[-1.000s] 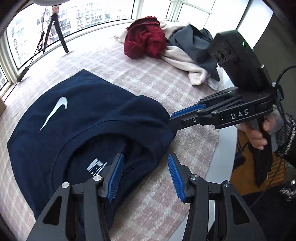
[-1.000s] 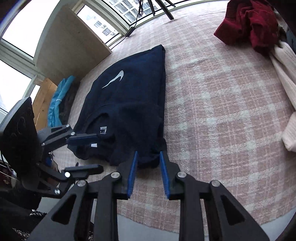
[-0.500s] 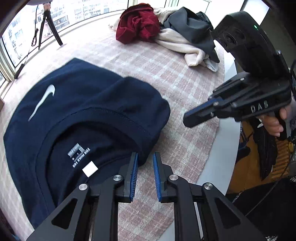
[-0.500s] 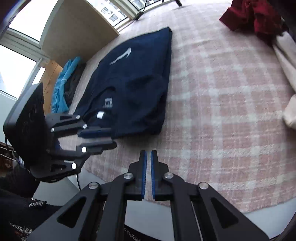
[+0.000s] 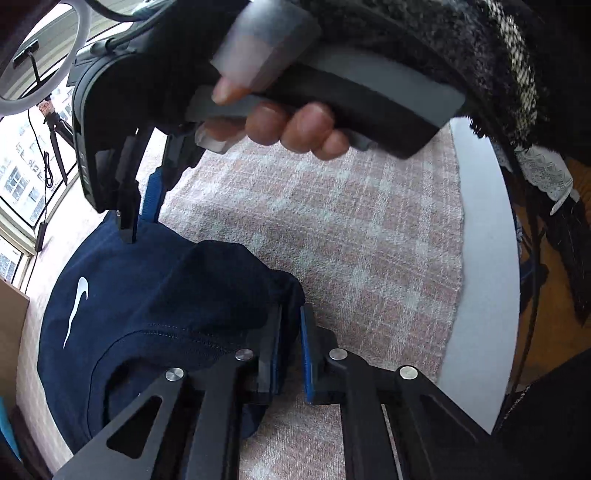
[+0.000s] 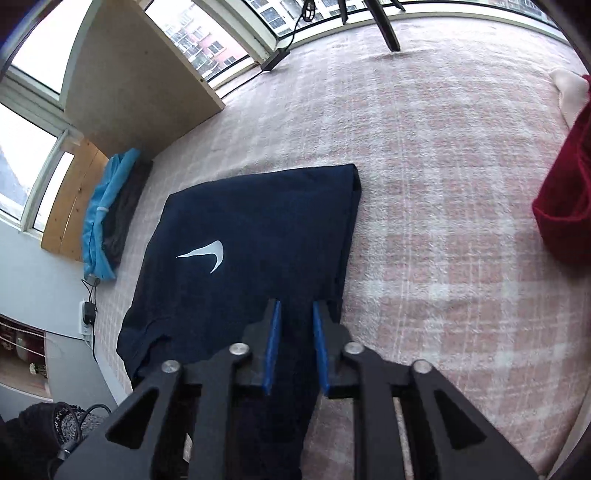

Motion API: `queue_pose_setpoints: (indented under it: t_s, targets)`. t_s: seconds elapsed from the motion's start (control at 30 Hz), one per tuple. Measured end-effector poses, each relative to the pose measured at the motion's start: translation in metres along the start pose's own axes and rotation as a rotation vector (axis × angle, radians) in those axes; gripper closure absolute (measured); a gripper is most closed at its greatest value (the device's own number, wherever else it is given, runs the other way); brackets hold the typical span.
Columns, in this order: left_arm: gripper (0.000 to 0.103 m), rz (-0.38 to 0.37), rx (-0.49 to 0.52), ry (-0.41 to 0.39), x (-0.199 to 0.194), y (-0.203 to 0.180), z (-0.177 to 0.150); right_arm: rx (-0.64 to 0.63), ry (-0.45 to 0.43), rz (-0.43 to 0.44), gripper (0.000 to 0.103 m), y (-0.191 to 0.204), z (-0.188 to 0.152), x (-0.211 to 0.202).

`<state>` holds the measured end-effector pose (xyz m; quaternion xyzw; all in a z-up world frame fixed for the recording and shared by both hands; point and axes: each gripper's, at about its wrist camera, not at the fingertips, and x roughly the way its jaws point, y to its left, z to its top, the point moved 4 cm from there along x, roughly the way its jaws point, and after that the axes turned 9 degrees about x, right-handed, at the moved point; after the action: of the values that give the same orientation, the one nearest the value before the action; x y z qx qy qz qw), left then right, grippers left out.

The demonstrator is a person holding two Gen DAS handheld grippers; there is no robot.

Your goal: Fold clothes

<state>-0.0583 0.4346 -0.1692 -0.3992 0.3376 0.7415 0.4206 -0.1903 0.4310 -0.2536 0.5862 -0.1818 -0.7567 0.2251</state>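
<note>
A navy shirt with a white swoosh lies on the pink checked cloth; it also shows in the left wrist view. My left gripper is shut on the shirt's near right corner by the collar. My right gripper stands over the shirt's right side with navy fabric between its narrowly parted blue pads. In the left wrist view the right gripper hangs above the shirt, tips touching the fabric, held by a hand.
A red garment lies at the right edge of the cloth. Folded blue and black clothes sit by a wooden board at the left. The table's white edge runs along the right. A tripod leg stands at the far side.
My left gripper closed on the shirt's near corner. My right gripper moved from off the shirt's near edge to above its right side, and fabric now sits between its pads.
</note>
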Motion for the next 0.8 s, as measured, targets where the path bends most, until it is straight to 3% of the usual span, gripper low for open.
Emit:
queue_pose_setpoints:
  t_s: [0.1, 0.2, 0.3, 0.33, 0.4, 0.5, 0.57, 0.63, 0.67, 0.7, 0.8]
  targets:
    - [0.100, -0.052, -0.027, -0.008, -0.011, 0.004, -0.007, 0.001, -0.031, 0.037, 0.099, -0.001, 0.003, -0.010]
    - [0.099, -0.047, -0.022, -0.004, -0.018, 0.005, -0.010, 0.024, -0.012, 0.047, 0.099, -0.005, 0.004, -0.008]
    - [0.094, 0.005, 0.010, -0.018, -0.022, 0.005, -0.003, 0.070, 0.016, 0.078, 0.096, -0.011, 0.005, -0.004]
    - [0.090, 0.017, 0.022, -0.028, -0.023, 0.003, 0.002, 0.090, 0.015, 0.092, 0.096, -0.013, 0.007, -0.005]
    - [0.065, 0.070, 0.087, -0.052, -0.024, -0.003, 0.012, 0.097, 0.017, 0.099, 0.096, -0.014, 0.010, -0.007]
    - [0.062, 0.108, 0.210, -0.041, -0.009, -0.016, 0.023, 0.083, 0.034, 0.095, 0.096, -0.012, 0.011, -0.006]
    - [0.062, 0.137, 0.253, -0.002, 0.009, -0.016, 0.024, 0.068, 0.044, 0.085, 0.096, -0.009, 0.010, -0.004]
    - [0.078, 0.136, 0.270, 0.043, 0.023, -0.012, 0.020, 0.061, 0.038, 0.081, 0.096, -0.008, 0.009, -0.003]
    - [0.091, 0.124, 0.257, 0.034, 0.021, -0.008, 0.020, 0.059, 0.031, 0.083, 0.096, -0.008, 0.009, -0.004]
    - [0.096, 0.099, 0.236, 0.033, 0.017, -0.003, 0.021, 0.057, 0.024, 0.084, 0.096, -0.007, 0.009, -0.005]
    - [0.097, 0.021, 0.171, -0.012, -0.009, 0.009, 0.024, 0.053, 0.003, 0.088, 0.099, -0.006, 0.009, -0.007]
